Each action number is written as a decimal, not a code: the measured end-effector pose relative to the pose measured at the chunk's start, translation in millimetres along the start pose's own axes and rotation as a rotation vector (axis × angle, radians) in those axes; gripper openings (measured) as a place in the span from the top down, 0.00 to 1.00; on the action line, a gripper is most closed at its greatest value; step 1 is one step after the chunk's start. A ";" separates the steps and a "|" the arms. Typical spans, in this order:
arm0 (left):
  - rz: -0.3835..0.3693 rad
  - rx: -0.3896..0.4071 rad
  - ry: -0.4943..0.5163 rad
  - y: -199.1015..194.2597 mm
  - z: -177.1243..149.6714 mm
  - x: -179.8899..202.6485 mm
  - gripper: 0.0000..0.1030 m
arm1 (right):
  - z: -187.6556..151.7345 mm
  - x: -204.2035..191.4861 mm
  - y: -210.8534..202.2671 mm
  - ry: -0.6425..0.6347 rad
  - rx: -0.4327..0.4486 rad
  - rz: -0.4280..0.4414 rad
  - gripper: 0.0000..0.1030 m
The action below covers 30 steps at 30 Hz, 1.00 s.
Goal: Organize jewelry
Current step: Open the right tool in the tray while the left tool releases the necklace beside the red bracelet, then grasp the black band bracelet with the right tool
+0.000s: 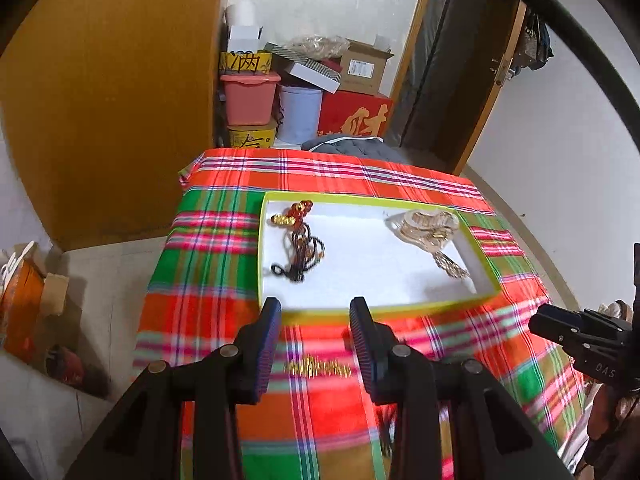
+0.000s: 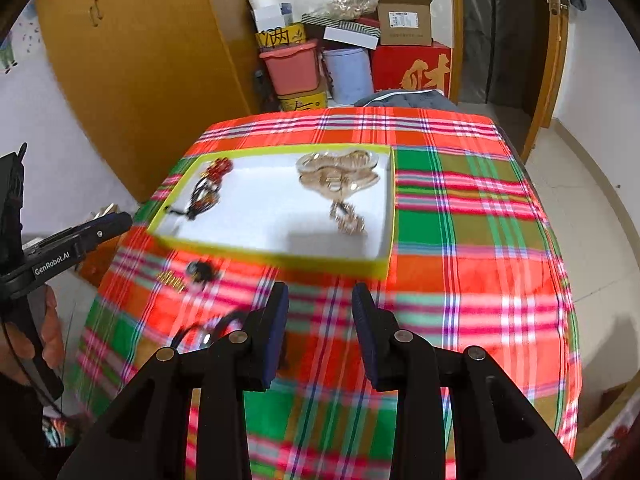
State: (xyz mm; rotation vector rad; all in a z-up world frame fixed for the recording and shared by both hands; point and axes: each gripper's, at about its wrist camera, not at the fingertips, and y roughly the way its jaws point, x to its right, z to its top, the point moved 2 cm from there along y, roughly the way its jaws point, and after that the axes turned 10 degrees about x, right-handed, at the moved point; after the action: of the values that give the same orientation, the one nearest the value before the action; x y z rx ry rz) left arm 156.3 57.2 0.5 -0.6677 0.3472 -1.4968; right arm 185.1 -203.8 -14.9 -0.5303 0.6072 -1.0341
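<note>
A shallow white tray with a yellow-green rim (image 1: 400, 306) (image 2: 280, 258) sits on a plaid tablecloth. In it lie a red-bead and black-cord piece (image 1: 298, 236) (image 2: 208, 188) at the left and a pile of gold jewelry (image 1: 428, 228) (image 2: 340, 172) at the right. A small gold chain (image 1: 318, 368) (image 2: 170, 280) lies on the cloth in front of the tray, with a dark piece (image 2: 200, 272) beside it. My left gripper (image 1: 316, 308) is open and empty above the gold chain. My right gripper (image 2: 320, 294) is open and empty before the tray's front rim.
The table stands in a small room. A wooden cabinet (image 1: 112, 100) is at the left. Stacked boxes and bins (image 1: 304, 92) (image 2: 348, 56) stand behind the table. A dark doorway (image 1: 452, 60) is at the right. A black cord (image 2: 208, 326) lies on the cloth near my right gripper.
</note>
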 end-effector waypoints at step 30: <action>-0.060 -0.005 -0.007 -87.0 -54.5 20.4 0.65 | -60.6 -30.6 -57.2 -0.007 -0.025 0.097 0.66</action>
State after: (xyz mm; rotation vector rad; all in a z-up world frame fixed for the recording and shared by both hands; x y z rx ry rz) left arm 55.8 31.7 14.2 -0.6929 0.3278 -1.5510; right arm 96.4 -207.3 -14.1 -0.5214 0.6341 -0.9340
